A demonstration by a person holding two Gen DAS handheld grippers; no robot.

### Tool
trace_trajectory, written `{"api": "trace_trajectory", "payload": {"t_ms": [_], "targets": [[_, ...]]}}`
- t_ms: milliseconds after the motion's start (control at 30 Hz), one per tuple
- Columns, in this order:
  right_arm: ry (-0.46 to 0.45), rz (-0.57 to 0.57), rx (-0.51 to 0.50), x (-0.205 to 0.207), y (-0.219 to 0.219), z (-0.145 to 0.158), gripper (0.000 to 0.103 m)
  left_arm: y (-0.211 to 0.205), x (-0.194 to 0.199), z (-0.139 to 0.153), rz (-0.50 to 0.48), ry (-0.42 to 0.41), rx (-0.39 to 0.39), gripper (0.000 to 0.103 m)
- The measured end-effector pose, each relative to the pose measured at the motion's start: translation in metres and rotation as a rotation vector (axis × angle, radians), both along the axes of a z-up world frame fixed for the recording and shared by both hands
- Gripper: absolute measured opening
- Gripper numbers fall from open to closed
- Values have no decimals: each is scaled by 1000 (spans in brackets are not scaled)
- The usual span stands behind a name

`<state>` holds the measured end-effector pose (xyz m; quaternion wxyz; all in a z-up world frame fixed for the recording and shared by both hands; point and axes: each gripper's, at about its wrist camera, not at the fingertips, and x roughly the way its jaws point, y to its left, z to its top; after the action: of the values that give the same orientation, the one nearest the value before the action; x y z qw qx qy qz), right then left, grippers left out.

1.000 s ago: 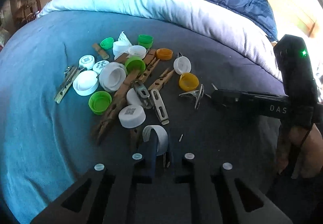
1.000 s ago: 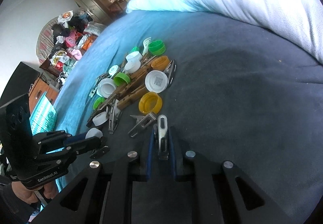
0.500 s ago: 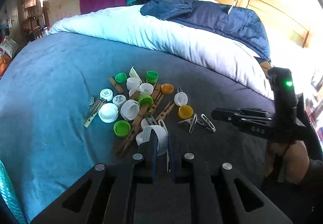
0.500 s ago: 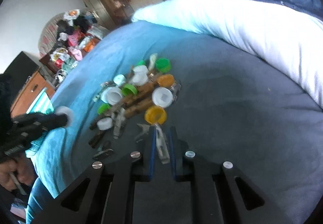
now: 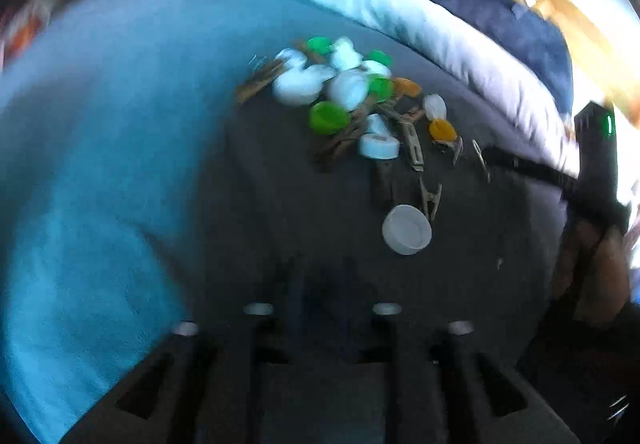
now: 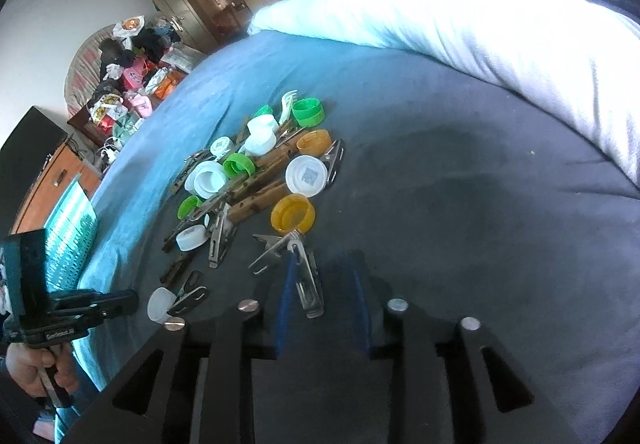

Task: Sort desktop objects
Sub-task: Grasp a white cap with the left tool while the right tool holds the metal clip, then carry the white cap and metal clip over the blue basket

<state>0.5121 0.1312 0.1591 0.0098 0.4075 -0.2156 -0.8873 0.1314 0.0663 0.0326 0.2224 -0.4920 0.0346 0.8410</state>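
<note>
Right wrist: metal clip [image 6: 306,280] lies between parted fingers [image 6: 286,300].

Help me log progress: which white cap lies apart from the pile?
The white round plastic cap, alone on dark bedding near the left claw.

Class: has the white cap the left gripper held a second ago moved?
Yes. The white cap has left the left gripper and lies on the bed, nearer the pile.
</note>
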Motion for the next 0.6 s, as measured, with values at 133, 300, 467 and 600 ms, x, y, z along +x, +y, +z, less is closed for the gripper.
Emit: {"api": "trace_trajectory", "payload": {"t_ms": [133,300,467,600], "targets": [[-8,4,6,-3,0,-3,40,31,14,17,-85,168,3,69],[-6,1,-2,-1,1,-4,40,55,7,-1,-156,130,-14,70],[-6,3,1,0,1,-5,41,65,8,-14,-186,119,32,56],[-5,5,6,-1,0,-3,42,59,8,-20,-164,114,49,32]]}}
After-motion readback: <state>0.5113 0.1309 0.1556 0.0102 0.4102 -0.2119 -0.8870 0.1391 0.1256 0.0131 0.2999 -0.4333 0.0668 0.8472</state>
